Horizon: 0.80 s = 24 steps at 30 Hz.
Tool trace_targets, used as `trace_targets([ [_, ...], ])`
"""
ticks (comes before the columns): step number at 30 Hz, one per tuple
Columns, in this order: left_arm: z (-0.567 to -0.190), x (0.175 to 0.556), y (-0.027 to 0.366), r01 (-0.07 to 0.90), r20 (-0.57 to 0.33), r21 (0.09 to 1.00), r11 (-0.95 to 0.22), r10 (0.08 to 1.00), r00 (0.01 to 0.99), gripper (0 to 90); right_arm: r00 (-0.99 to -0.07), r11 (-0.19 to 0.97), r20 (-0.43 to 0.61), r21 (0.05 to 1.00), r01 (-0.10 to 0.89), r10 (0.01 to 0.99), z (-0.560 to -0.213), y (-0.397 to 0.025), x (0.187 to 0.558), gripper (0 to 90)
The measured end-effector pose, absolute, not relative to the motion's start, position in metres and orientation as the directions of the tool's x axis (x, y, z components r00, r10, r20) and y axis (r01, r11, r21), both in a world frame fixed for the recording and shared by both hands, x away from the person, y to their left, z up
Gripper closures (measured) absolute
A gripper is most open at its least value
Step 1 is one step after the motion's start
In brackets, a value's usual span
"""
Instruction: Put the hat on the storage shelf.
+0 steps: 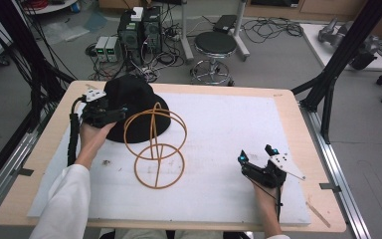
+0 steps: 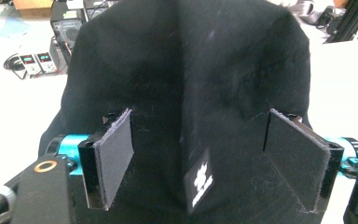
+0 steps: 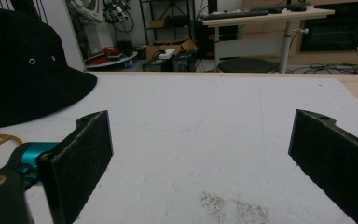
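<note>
Your right hand-held gripper [image 1: 256,154] rests near the front right of the tabletop [image 1: 288,102], on the white mat [image 1: 238,124], jaws spread wide with nothing between them. Orange wire stand [image 1: 155,145]: ring base flat on mat, crossed hoops above. Behind it, black bucket hat [image 1: 138,107], soft fabric, eyelets on the crown, small white label. Your left hand-held gripper [image 2: 198,161] is wide open, pads either side of the hat.

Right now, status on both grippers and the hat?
Left gripper open, jaws either side of the black hat. Right gripper open, over the bare white mat. Orange wire stand upright beside the hat.
</note>
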State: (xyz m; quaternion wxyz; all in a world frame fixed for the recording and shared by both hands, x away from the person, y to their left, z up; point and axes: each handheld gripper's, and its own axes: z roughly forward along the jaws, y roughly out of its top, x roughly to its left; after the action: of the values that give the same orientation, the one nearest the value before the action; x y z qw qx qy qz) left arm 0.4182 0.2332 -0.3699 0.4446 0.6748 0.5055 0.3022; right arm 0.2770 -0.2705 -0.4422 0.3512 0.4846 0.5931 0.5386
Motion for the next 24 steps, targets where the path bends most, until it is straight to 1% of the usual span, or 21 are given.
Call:
trace_targets([
  [5,-0.367,0.432,0.225,0.421,-0.022,0.900,-0.113,0.953,0.303,24.1,-0.282,-0.047,0.101,0.981,0.190,0.954,-0.442,-0.270,0.276,5.5],
  [12,-0.375,0.452,0.222,0.462,-0.038,0.881,-0.104,0.957,0.287,23.7,-0.277,-0.041,0.091,0.982,0.183,0.956,-0.441,-0.271,0.275,5.5],
  [16,-0.381,0.457,0.223,0.480,-0.055,0.873,-0.092,0.957,0.284,24.7,-0.273,-0.039,0.090,0.981,0.187,0.958,-0.442,-0.272,0.274,5.5],
  [17,-0.383,0.458,0.223,0.484,-0.046,0.869,-0.101,0.958,0.282,24.7,-0.273,-0.039,0.090,0.981,0.187,0.958,-0.442,-0.272,0.274,5.5],
  [19,-0.383,0.458,0.222,0.476,-0.024,0.872,-0.119,0.959,0.282,28.5,-0.269,-0.046,0.097,0.980,0.191,0.958,-0.442,-0.274,0.273,5.5],
  [23,-0.383,0.457,0.219,0.465,-0.017,0.877,-0.123,0.958,0.286,36.3,-0.273,-0.051,0.102,0.980,0.191,0.957,-0.443,-0.275,0.274,5.5],
  [24,-0.384,0.456,0.217,0.474,0.004,0.869,-0.146,0.958,0.287,38.0,-0.272,-0.051,0.104,0.980,0.194,0.957,-0.443,-0.275,0.274,5.5],
])
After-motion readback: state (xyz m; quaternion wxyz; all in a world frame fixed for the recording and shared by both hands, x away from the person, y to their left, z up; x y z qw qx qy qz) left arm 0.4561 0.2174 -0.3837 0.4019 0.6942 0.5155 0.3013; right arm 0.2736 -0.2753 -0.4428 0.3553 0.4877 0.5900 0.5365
